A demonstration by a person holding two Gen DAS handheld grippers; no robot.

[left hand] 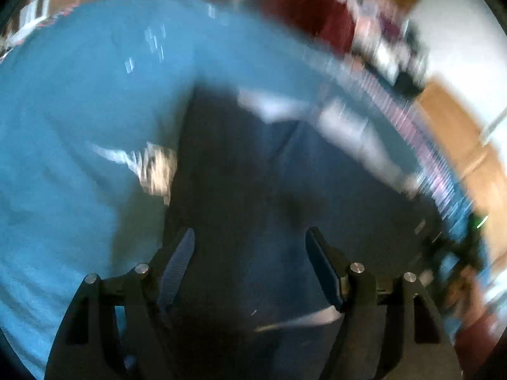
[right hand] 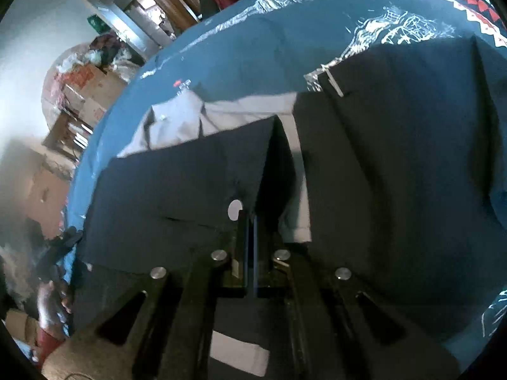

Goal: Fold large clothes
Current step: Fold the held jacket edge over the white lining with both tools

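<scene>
Cloth fills the middle of both views: a dark garment (right hand: 396, 164) with a pale lining (right hand: 221, 117) lies spread on a blue cover (right hand: 253, 47) with white printed marks; in the right wrist view its body takes the right half of the frame, and a turned-over flap (right hand: 177, 190) takes the centre left, with a strip of the lining showing between them.

The right gripper (right hand: 252, 221) sits at lower centre of its view with its jaws together, and the flap's edge runs right into them; they look clamped on that edge (the cloth is thin and dark, so the pinch itself is hard to make out).

The left gripper (left hand: 250, 243) has its jaws well apart at lower centre of its own view, which is badly smeared; the garment lies directly ahead of and below it, dark cloth showing between and beyond the fingers (left hand: 179, 269); I cannot tell whether the pads touch it; nothing appears gripped.

My judgement: the next move turns on the flap's edge, which runs from the right gripper up toward centre frame; the left still needs a hold of its own.
</scene>
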